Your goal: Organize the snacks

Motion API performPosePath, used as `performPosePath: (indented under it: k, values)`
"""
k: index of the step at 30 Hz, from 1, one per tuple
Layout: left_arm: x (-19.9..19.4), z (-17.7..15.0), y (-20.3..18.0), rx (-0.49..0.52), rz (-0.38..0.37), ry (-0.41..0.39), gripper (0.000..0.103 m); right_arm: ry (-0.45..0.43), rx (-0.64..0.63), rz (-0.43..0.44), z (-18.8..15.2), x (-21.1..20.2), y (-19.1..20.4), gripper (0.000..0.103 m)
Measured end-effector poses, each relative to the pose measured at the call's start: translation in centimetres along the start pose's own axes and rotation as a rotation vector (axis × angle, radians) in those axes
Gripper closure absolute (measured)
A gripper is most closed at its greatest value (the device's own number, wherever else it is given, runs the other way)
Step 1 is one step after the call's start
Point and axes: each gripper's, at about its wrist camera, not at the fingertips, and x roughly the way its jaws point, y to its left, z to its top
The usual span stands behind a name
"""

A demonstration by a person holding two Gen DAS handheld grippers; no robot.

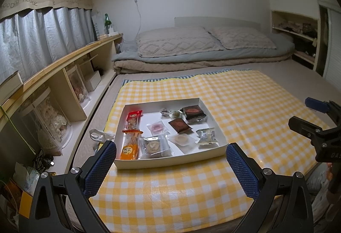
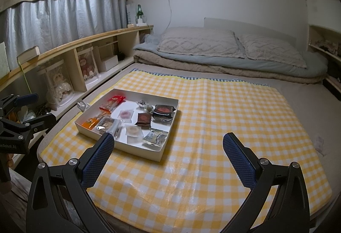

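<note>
A shallow white box (image 1: 215, 126) (image 2: 166, 145) sits on a yellow checked cloth (image 1: 245, 100) (image 2: 223, 115) on the bed. It holds several wrapped snacks: orange packets (image 1: 130, 143) (image 2: 91, 122), a red-orange packet (image 1: 133, 118) (image 2: 111, 102), dark brown cakes (image 1: 192, 112) (image 2: 163, 111), clear-wrapped round pastries (image 1: 181, 140) (image 2: 132, 131) and a white pouch (image 1: 205, 136) (image 2: 154, 137). My left gripper (image 1: 171, 156) is open and empty, just in front of the box's near edge. My right gripper (image 2: 168, 146) is open and empty, near the box's right front corner.
A low wooden shelf (image 1: 64, 62) (image 2: 85, 41) with dolls in clear cases runs along the left. Folded bedding and two pillows (image 1: 202, 41) (image 2: 230, 47) lie at the back. A crumpled clear wrapper (image 1: 98, 134) (image 2: 82, 105) lies left of the box.
</note>
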Motion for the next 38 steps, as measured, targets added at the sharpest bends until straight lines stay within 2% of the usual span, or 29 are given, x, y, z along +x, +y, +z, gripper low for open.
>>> performPosePath:
  k: [27, 34, 38]
  values:
    - [-0.6, -0.2, -1.7, -0.008, -0.012, 0.007, 0.000, 0.017, -0.006, 0.014, -0.3, 0.2, -0.5, 0.000]
    - [-0.8, -0.1, -2.0, -0.024, 0.020, -0.004, 0.000, 0.015, -0.007, 0.013, -0.3, 0.2, -0.5, 0.000]
    - [-0.9, -0.2, -2.0, -0.045, 0.014, -0.006, 0.000, 0.017, -0.006, 0.015, -0.2, 0.2, -0.5, 0.000]
